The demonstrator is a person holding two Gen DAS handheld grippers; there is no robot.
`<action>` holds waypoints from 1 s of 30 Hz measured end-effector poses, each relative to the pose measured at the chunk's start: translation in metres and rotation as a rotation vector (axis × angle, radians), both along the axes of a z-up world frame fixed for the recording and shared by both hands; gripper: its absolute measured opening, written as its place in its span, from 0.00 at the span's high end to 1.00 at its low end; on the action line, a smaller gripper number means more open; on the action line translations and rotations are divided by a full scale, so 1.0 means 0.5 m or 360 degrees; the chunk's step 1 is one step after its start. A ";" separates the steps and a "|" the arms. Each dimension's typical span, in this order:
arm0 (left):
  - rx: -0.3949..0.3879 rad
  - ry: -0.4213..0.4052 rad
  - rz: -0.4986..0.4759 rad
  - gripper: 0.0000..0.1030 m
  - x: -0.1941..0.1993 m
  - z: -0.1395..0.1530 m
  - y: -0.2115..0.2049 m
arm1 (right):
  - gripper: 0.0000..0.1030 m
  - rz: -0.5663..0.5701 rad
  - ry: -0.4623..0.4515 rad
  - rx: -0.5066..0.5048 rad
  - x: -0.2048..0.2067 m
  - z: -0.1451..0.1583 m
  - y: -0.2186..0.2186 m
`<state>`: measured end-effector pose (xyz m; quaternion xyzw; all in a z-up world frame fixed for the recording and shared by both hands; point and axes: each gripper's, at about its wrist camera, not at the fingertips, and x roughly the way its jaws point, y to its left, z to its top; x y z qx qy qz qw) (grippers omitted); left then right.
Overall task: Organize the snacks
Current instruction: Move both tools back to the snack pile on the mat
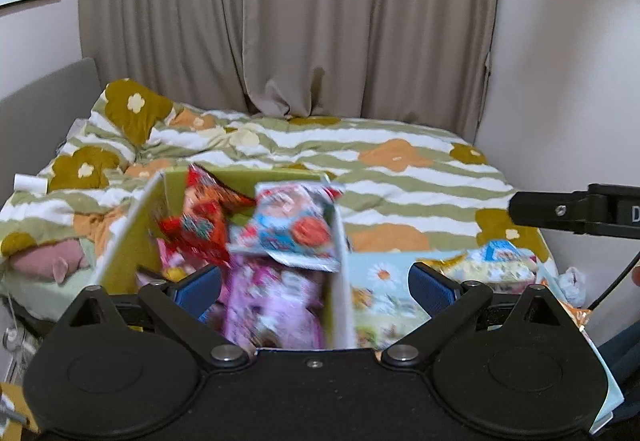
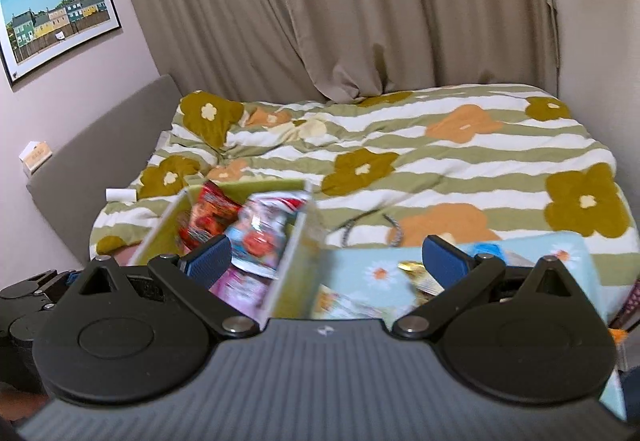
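Observation:
A green cardboard box [image 1: 124, 237] stands on the bed, holding several snack packets: a red one [image 1: 200, 217], a blue-and-white one [image 1: 292, 225] and a pink one [image 1: 276, 301]. The box [image 2: 296, 261] and its packets also show in the right wrist view. To its right lies a light-blue flowered board [image 1: 380, 293] with a gold-and-blue snack packet [image 1: 496, 261] on it. My left gripper [image 1: 314, 287] is open and empty, above the box's near end. My right gripper [image 2: 326, 261] is open and empty, over the box's right wall. A gold wrapper [image 2: 416, 273] lies near its right finger.
The bed carries a striped flower-print duvet [image 2: 400, 161] under beige curtains [image 1: 288, 17]. A grey headboard [image 2: 120, 133] and a framed picture [image 2: 56, 13] are on the left. A braided cable [image 2: 360, 225] lies on the duvet. The right gripper's arm [image 1: 576, 211] shows at the right edge.

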<state>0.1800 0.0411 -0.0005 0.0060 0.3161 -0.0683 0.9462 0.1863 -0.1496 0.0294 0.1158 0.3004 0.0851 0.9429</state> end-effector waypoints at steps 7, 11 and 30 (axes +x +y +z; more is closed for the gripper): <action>0.0002 0.0096 0.0044 0.02 -0.051 -0.063 -0.108 | 0.00 -0.0020 0.0043 -0.0063 -0.050 -0.044 -0.140; -0.0018 0.0171 0.0076 0.02 -0.063 -0.114 -0.159 | 0.00 0.0004 0.0102 -0.0138 -0.057 -0.086 -0.205; 0.0193 0.0402 0.0171 0.12 0.024 -0.320 -0.240 | 0.00 0.0263 0.0185 -0.0486 -0.023 -0.308 -0.331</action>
